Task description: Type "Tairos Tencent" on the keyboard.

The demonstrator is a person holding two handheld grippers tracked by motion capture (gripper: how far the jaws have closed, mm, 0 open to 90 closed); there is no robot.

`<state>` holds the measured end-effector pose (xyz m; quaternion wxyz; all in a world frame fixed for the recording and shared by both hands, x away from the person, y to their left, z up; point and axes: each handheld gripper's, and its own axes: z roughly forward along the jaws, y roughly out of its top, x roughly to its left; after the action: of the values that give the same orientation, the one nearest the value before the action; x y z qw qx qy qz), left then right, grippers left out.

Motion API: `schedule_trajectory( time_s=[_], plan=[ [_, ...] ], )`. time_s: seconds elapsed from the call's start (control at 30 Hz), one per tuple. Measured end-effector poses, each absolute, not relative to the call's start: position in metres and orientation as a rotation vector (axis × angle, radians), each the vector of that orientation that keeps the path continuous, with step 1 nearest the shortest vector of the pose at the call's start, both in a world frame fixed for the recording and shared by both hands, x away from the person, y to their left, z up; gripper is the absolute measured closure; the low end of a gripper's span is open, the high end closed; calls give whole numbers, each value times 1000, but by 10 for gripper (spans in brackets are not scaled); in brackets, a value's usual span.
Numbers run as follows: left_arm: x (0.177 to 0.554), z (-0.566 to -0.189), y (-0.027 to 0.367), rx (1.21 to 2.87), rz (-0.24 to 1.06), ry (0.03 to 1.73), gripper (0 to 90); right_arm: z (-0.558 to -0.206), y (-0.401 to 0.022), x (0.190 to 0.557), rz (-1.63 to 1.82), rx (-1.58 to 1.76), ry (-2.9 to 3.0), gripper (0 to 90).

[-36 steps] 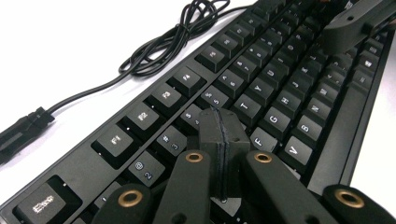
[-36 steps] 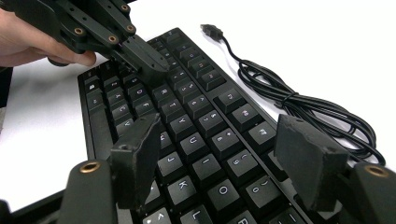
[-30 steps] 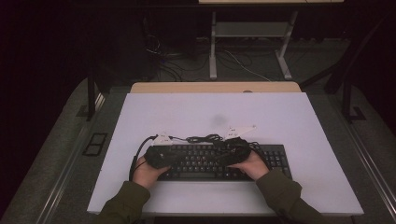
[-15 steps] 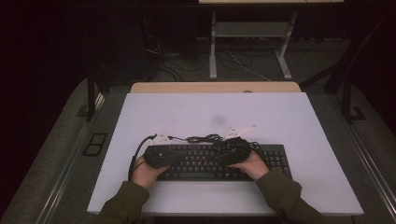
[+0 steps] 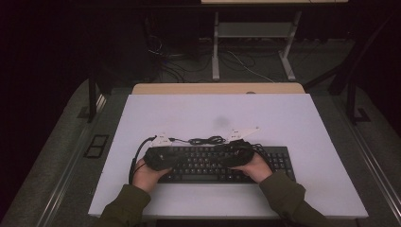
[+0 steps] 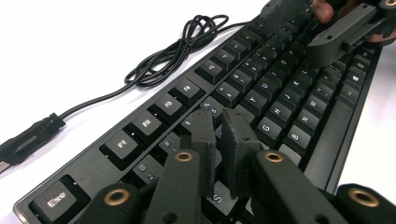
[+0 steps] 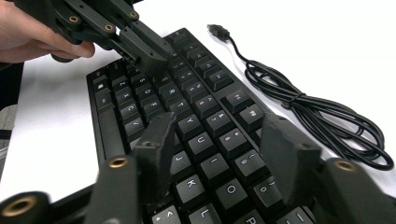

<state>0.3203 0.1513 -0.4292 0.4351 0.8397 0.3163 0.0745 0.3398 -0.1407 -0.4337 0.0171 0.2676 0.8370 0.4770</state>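
A black keyboard (image 5: 213, 163) lies near the front edge of the white table, and both hands hold grippers low over it. My left gripper (image 6: 217, 116) hovers above the left-hand letter keys. Its jaws have just been opening and stand a sliver apart with nothing between them. My right gripper (image 7: 217, 123) hangs over the right-hand letter keys. Its jaws have just been closing but still stand wide, gripping nothing. The two grippers point at each other, left gripper (image 5: 176, 161) and right gripper (image 5: 224, 158). The keyboard's black cable (image 5: 205, 140) lies coiled behind it, with its USB plug (image 6: 28, 140) loose.
The white table top (image 5: 283, 118) stretches wide behind and beside the keyboard. A wooden edge (image 5: 217, 88) borders its far side. Beyond that stand a metal frame (image 5: 250, 42) and floor cables in the dark. Both of the person's sleeves reach in from the front edge.
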Motion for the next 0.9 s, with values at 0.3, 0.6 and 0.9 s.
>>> schedule_trajectory(
  time_s=[0.3, 0.6, 0.9],
  plan=[
    [317, -428, 152, 2079, 202, 793, 684, -433, -138, 336, 1475, 801, 2640, 630],
    [316, -428, 153, 2062, 209, 811, 518, -433, -132, 330, 1478, 732, 2704, 803],
    [316, -430, 153, 2053, 219, 822, 410, -434, -123, 324, 1462, 652, 2753, 890]
  ],
)
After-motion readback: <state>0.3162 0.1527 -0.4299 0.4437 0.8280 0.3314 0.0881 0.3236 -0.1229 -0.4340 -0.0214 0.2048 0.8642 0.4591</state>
